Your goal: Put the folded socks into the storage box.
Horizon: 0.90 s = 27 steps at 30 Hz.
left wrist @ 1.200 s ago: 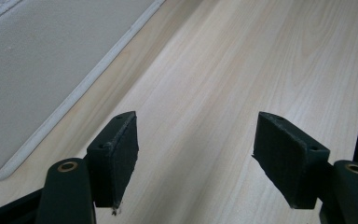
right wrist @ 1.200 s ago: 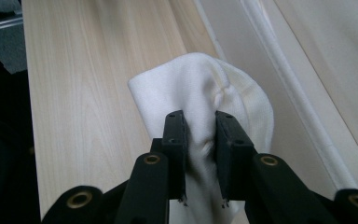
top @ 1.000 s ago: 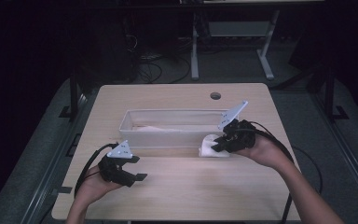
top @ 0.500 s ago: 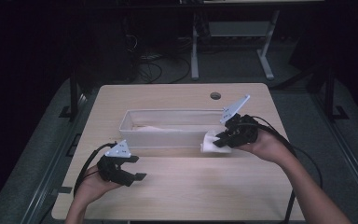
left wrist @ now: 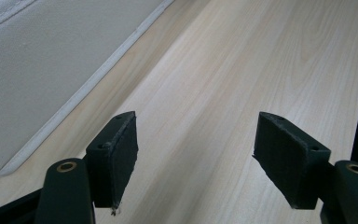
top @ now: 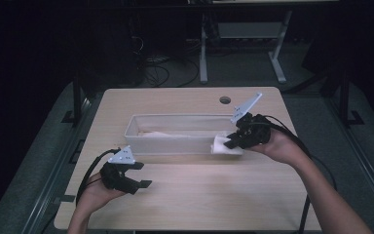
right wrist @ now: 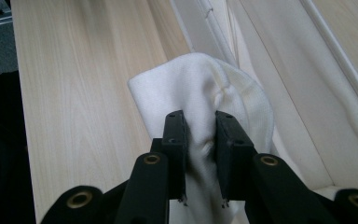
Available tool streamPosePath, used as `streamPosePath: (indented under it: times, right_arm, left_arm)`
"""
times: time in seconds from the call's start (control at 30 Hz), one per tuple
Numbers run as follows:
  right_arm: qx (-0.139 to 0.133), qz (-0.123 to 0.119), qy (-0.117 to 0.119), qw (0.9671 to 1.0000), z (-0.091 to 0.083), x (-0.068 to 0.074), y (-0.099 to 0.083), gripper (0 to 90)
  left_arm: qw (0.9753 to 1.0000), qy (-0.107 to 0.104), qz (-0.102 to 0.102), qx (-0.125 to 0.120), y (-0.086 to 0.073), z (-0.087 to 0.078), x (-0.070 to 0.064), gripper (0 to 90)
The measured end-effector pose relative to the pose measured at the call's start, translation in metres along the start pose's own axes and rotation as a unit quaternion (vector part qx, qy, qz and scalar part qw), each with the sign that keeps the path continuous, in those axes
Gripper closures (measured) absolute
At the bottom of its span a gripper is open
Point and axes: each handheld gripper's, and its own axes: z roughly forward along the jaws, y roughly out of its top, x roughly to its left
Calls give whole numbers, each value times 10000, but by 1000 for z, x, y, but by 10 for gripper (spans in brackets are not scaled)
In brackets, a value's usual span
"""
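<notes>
**Cloth lifted at the bin's corner**

Cloth (right wrist: 200, 93) now sits a little higher and nearer the white fabric bin (top: 175, 141) than a second ago, as we see it. Our right gripper (top: 230, 142) reaches in from the right, its jaws clamped on the cloth, which bunches between and just beyond them. Our left gripper (top: 141, 174) hovers low over the table (top: 214, 195), jaws wide apart, unchanged, with the bin wall just beside it.

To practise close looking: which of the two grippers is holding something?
The right gripper: its jaws pinch a white cloth beside the bin. The left gripper is open over bare table.
</notes>
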Motion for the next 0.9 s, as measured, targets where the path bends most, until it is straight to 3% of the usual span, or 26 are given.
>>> streamPosePath:
  times: [0.57,0.9]
  right_arm:
    - [-1,55,-96,9999,-16,-18,2,750]
    - [21,117,-87,9999,-15,-29,5,750]
  left_arm:
    - [10000,31,-51,-4,-3,-2,2,296]
    - [9999,27,-95,29,-5,-2,4,297]
